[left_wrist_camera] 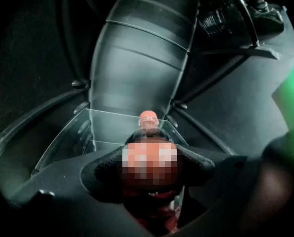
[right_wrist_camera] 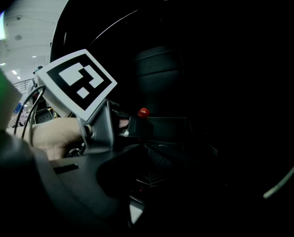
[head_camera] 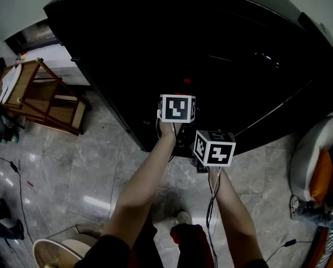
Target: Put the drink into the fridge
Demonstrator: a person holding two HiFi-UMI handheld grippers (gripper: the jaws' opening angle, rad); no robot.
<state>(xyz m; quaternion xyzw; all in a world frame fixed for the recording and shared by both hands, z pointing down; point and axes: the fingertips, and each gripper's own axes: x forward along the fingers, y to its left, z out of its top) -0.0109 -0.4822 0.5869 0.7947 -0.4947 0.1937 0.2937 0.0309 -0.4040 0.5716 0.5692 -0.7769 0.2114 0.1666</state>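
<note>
The left gripper (left_wrist_camera: 149, 171) is clamped on the drink (left_wrist_camera: 148, 118): its own view shows the two black pads (left_wrist_camera: 101, 171) pressed against either side of the dark bottle body, with the red cap rising above them. A mosaic patch covers the middle of the bottle. Just beyond the cap is a clear plastic bin (left_wrist_camera: 110, 126) inside the fridge (head_camera: 222, 49), and the cap shows against the right half of the bin's near edge. Whether the bottle's base rests in the bin or hangs above it cannot be told.

The right gripper (right_wrist_camera: 152, 173) sits just beside the left one. Its view is so dark that the gap between its jaws cannot be judged, and nothing is seen held there. That view does give a side look the left one lacks: the left gripper's marker cube (right_wrist_camera: 78, 83), the hand (right_wrist_camera: 55, 135) gripping it, and the red cap standing upright past the jaws, inside the black interior.

Only the head view shows the setting: both forearms reaching forward to the lower edge of the black fridge, the two cubes close together, a marble floor (head_camera: 71, 166) below, and a wooden rack (head_camera: 41, 91) well apart at the left
</note>
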